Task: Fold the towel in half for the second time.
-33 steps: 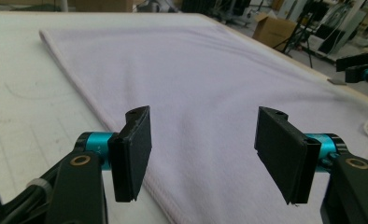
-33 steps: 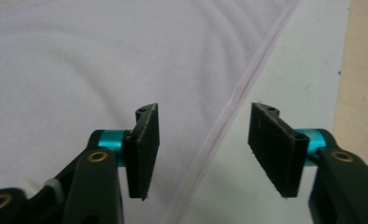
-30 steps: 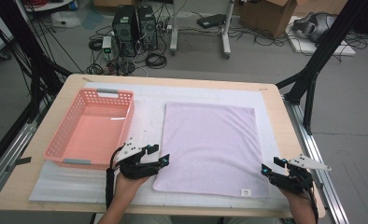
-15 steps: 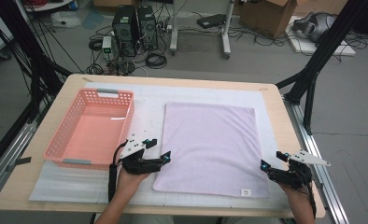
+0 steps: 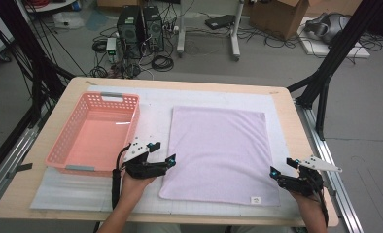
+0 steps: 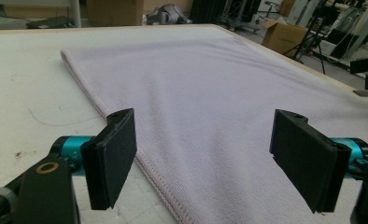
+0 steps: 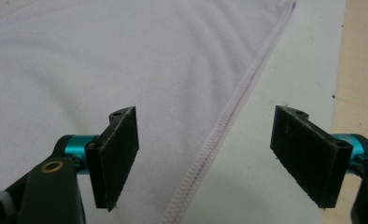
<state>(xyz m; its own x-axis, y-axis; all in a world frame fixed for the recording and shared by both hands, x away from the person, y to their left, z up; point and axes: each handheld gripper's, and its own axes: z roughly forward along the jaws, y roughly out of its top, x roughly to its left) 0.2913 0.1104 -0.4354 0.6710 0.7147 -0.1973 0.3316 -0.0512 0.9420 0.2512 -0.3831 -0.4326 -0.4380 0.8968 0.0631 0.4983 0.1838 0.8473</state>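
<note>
Both grippers — left (image 5: 169, 160), right (image 5: 280, 173) — straddle the lilac towel's (image 5: 218, 145) near hems, fingers just opened wide, nothing clamped — likely poised to pinch and fold.

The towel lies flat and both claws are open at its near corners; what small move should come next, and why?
Probably lower both and close them. The left claw and right claw stand open, each straddling a side hem of the towel, gripping nothing.

A plain pale lilac towel (image 5: 220, 148) with a small white label is seen on a white mat (image 5: 153, 109) marked with a faint grid, beside a salmon-pink perforated basket (image 5: 96, 133), on a light wood-coloured tabletop (image 5: 296, 124), between black claws with teal fittings.
</note>
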